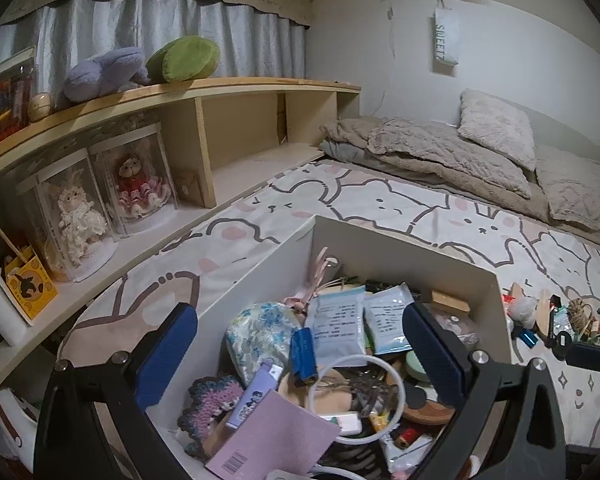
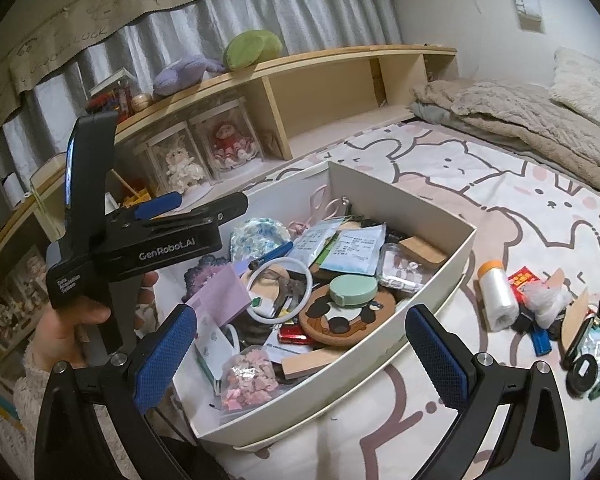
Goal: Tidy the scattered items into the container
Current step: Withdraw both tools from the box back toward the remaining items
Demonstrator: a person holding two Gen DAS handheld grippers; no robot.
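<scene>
1. The box (image 2: 440,268) sits on the bed, nearly full; the loose pile (image 2: 556,312) lies just to its right.
2. The right tool (image 2: 300,364), jaws apart and empty, hangs over the box's near right wall, nearer the pile.
3. The left tool (image 1: 300,356), also spread and empty, hovers above the box.
4. The roll (image 2: 498,296) lies closest, long axis pointing away; I'd reach right.

Container (image 2: 440,264): matt white card. Gripper pads (image 2: 440,364): rough blue rubber. Shelf (image 1: 204,92): pale smooth wood. Blanket (image 1: 440,152): fuzzy cloth. Roll (image 2: 498,296): glossy plastic film.
</scene>
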